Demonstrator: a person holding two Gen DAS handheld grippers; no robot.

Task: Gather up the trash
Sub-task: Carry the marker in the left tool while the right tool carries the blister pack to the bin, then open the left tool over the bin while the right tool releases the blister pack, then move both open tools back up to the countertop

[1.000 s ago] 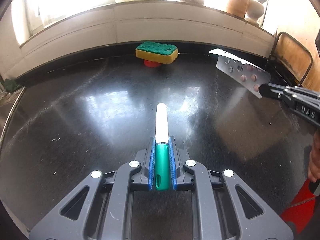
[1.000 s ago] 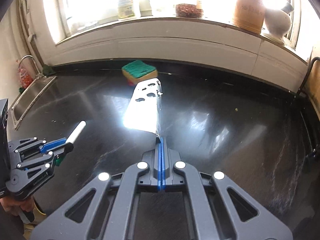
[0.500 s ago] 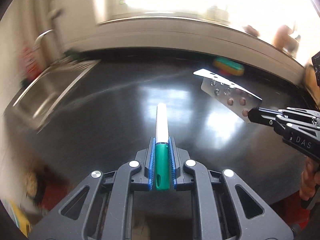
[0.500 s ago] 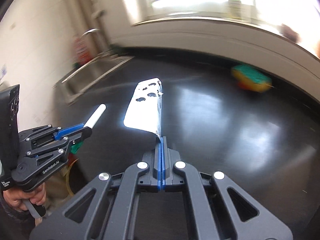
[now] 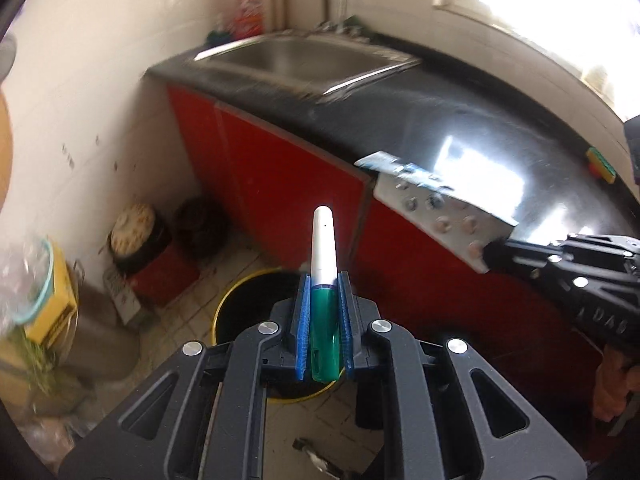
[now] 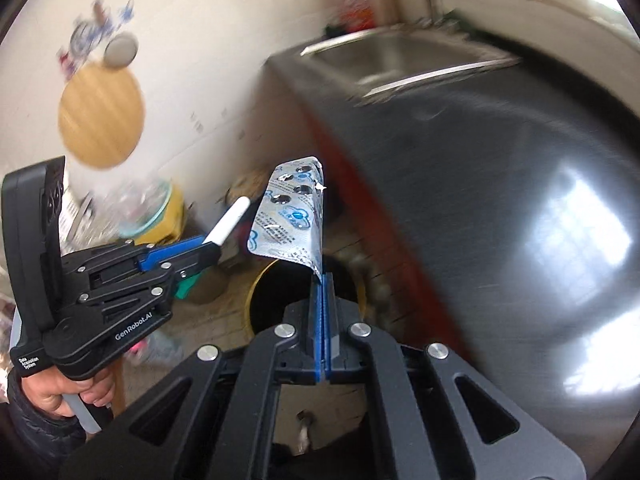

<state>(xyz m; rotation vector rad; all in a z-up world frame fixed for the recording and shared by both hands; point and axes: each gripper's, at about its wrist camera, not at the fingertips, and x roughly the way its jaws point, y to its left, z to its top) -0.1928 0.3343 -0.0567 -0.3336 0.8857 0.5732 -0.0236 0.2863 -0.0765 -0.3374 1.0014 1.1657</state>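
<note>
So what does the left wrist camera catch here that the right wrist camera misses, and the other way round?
Only the left wrist view shows the yellow-and-green sponge on the black counter and the pill bumps of the silver blister pack. Only the right wrist view shows the round wooden board on the wall and the pack's printed foil back. Both show the green-and-white marker, the steel sink and the yellow-rimmed bin on the floor.
</note>
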